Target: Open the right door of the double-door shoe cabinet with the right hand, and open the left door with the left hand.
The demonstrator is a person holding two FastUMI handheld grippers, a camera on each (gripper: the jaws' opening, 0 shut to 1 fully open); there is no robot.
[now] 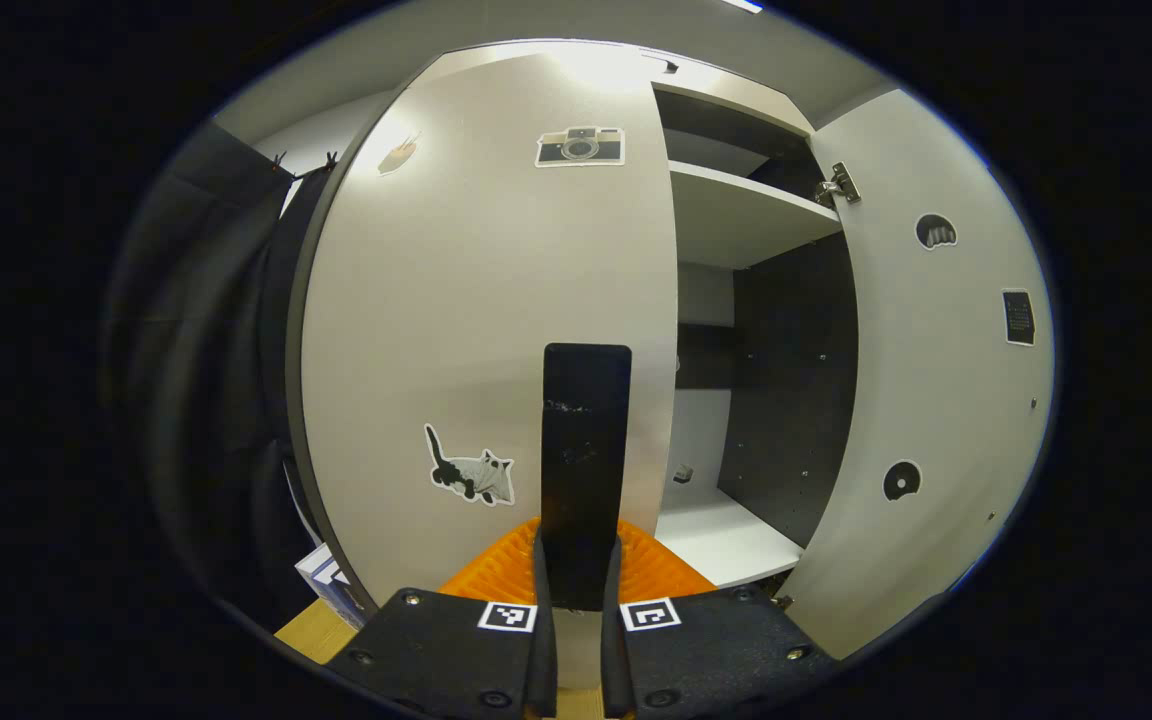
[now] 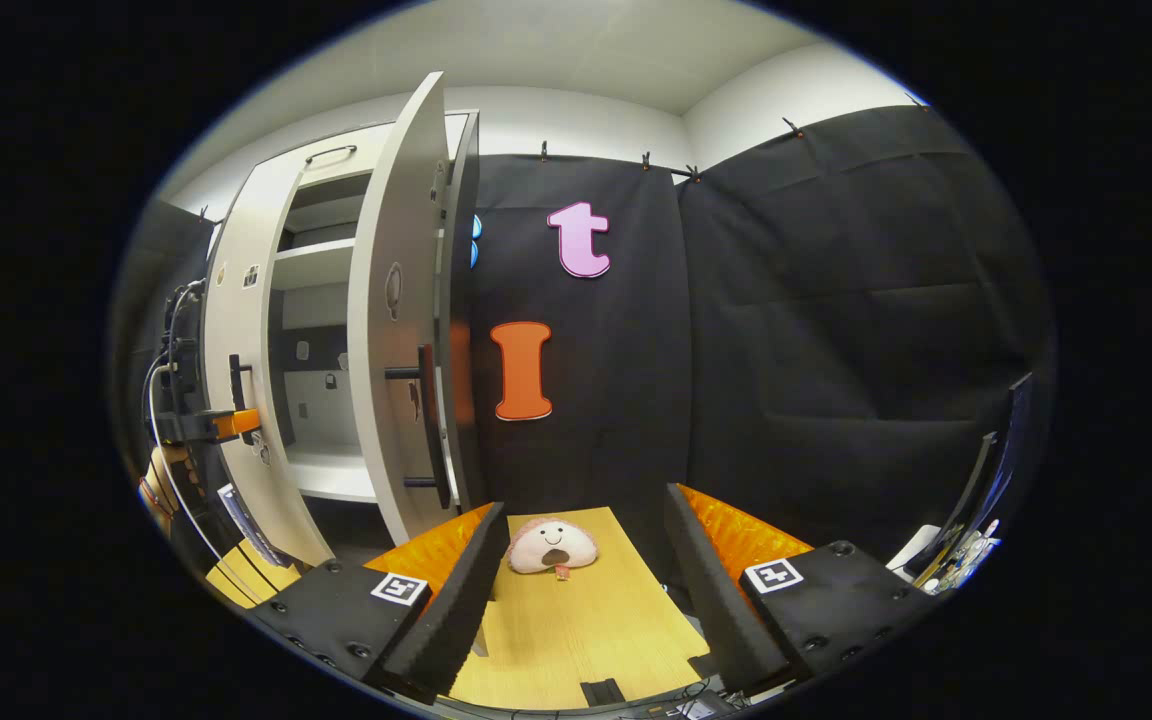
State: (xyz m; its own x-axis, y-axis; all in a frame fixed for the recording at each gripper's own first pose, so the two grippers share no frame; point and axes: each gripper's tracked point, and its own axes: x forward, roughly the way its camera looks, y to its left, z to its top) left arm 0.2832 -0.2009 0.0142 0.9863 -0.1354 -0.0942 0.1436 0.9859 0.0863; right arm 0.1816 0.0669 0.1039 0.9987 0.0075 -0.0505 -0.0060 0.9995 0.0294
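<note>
Because the left hand-held gripper [image 1: 578,590] is to pull the left door [image 1: 486,330] of the shoe cabinet [image 1: 736,230] outward, its two fingers are pressed from both sides on the dark vertical handle [image 1: 586,450] of this door, low on the bar. In the left gripper view the fingers are almost together, with only the handle between them, so I judge the grip as firm and made for pulling. Seen from the right gripper view, this same gripper [image 2: 236,420] is at the handle, held by a hand [image 2: 161,485] at the far left.

Since the right door [image 2: 398,320] already stands wide open, the right hand-held gripper [image 2: 576,590] has nothing to hold: its fingers are spread far apart and empty, well apart from the cabinet, above the wooden tabletop [image 2: 576,620], where a small plush toy [image 2: 551,546] lies.

As for the cabinet, it is tall, with pale doors and a darker inside. White shelves [image 1: 746,205] are visible through the opened right half. On the left door there are stickers, a camera [image 1: 580,146] above and a cat [image 1: 471,472] below. On the right door's inner face I see a metal hinge [image 1: 839,186]. To me, the left door looks closed or nearly so; the exact gap I cannot tell. So the first half of the task seems done and the second is just beginning.
</note>
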